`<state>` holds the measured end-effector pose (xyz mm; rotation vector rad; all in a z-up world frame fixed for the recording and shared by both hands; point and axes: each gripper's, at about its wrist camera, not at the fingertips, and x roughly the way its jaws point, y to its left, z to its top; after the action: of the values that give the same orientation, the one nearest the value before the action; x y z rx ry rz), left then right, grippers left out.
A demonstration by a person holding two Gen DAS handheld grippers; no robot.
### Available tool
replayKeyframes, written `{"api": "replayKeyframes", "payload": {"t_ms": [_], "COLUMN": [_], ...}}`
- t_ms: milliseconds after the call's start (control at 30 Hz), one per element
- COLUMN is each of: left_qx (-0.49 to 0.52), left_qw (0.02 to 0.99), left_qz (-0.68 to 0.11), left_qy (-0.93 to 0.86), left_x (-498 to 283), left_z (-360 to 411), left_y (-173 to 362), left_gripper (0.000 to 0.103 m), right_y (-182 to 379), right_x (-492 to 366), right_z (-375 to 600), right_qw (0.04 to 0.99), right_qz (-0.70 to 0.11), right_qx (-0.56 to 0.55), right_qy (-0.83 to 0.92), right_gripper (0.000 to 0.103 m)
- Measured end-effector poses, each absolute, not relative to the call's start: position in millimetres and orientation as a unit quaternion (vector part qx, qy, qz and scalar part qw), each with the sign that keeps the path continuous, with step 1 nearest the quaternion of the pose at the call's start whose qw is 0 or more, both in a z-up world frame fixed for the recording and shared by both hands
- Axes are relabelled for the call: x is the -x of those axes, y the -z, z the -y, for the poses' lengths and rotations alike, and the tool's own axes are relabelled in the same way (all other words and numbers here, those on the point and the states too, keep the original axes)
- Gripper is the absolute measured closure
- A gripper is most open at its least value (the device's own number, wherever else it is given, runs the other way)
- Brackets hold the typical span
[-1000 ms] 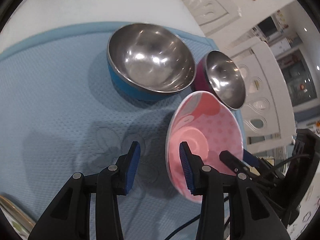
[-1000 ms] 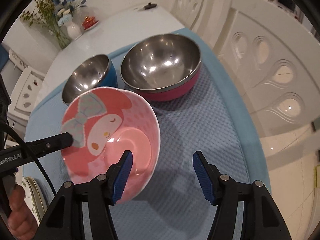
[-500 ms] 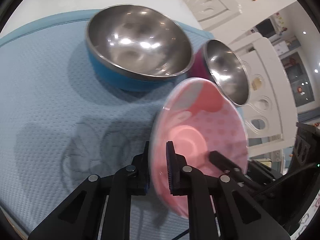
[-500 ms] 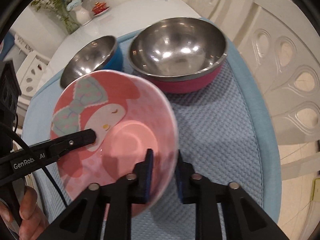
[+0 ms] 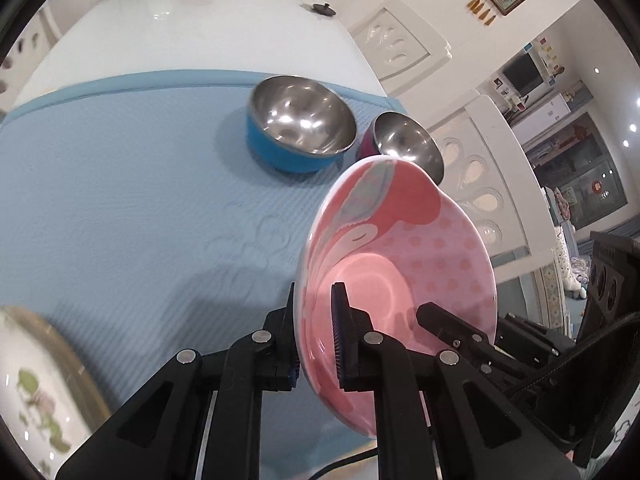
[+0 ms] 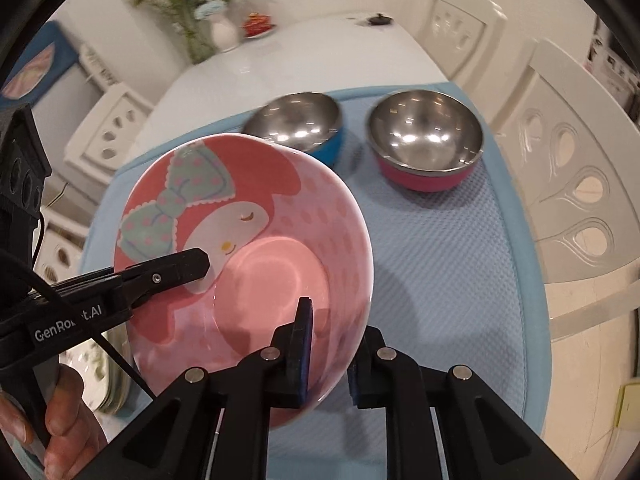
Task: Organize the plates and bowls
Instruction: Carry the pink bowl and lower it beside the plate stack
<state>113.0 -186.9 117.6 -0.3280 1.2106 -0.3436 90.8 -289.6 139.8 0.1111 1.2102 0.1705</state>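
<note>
Both claws clamp opposite rims of the pink bowl [image 6: 256,248], left gripper [image 5: 316,336] and right gripper [image 6: 332,352], above the blue mat [image 6: 440,248].

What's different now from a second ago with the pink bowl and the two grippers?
Both grippers were open a second ago; the left gripper and right gripper have since closed on opposite sides of the rim of the pink cartoon-print bowl and lifted it off the blue textured mat. The blue steel-lined bowl and the pink steel-lined bowl stayed put.
</note>
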Motion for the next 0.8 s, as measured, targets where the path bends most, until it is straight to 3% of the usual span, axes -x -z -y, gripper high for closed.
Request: {"api": "replayKeyframes", "payload": {"t_ms": [367,800], "left_qx": [0.152,0.145], "left_qw": [0.762,0.749], "left_qz": [-0.619,-0.634], "left_qy": [0.116,0.125], "left_x": [-64.5,-50.8], "left_z": [161.2,161.8], "left_y": [-62.7,-37.3], "left_gripper": [0.094,0.093], "right_y": [-92.1,-64.8], "right_x": [-52.2,-50.4], "right_z": [247.1,247.7], "right_qw": [0.776,0.763], "right_qz": [-0.62,-0.637], "right_qx": [0.003,0.018], "right_qy": [-0.117,-0.108], "right_gripper": [0.089,0.089]}}
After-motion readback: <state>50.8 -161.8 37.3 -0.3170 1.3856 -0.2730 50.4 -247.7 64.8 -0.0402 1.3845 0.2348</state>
